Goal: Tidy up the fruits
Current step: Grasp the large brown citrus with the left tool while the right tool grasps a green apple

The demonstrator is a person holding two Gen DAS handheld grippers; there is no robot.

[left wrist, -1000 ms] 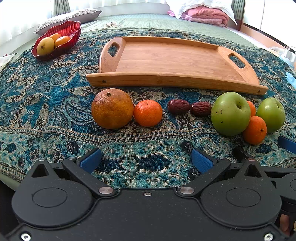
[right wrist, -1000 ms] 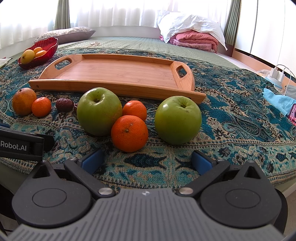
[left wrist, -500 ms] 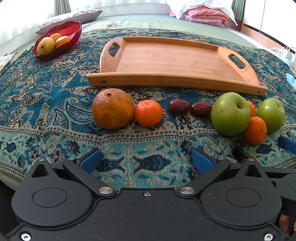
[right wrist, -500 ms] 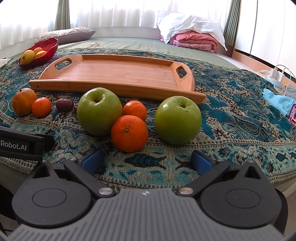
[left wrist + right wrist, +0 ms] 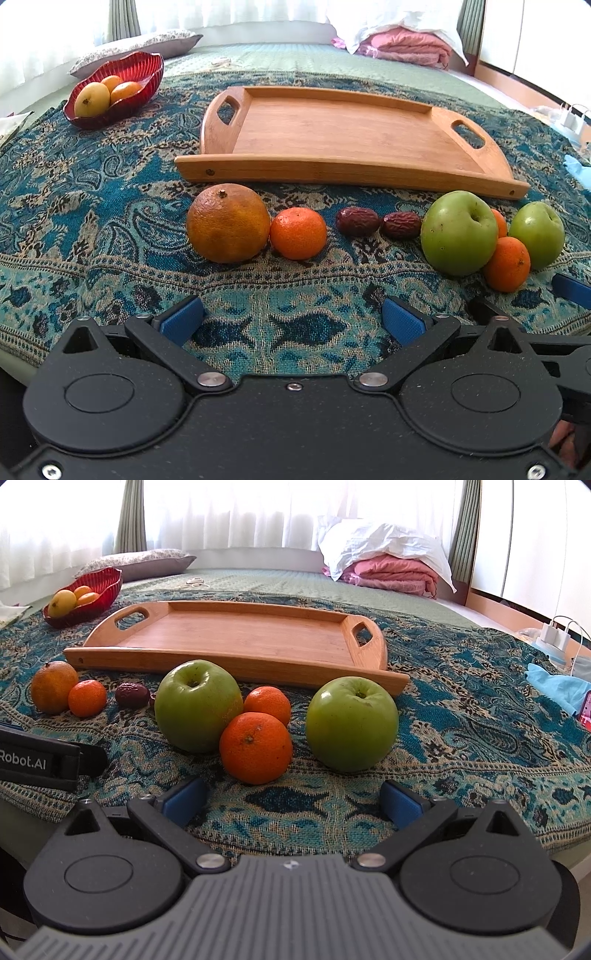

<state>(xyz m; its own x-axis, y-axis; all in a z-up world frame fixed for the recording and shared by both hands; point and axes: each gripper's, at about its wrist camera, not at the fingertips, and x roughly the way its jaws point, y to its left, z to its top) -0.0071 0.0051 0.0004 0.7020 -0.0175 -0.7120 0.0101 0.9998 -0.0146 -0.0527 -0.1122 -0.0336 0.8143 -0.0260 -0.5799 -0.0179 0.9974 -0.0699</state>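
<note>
- Left gripper (image 5: 291,319) and right gripper (image 5: 291,799): jaws spread, empty.
- Fruit sits loose on the patterned cloth (image 5: 92,221), before the empty tray (image 5: 236,638).
- Risk: nudged green apple (image 5: 351,723) rolls into the mandarin (image 5: 255,747).

Bright white curtains (image 5: 236,513) behind a green bed (image 5: 258,578); pink folded blanket (image 5: 391,572) at right.

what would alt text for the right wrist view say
An open right gripper hovers over a patterned cloth, facing two green apples and small oranges. Behind them lies an empty wooden tray, with a red fruit bowl far left.
</note>
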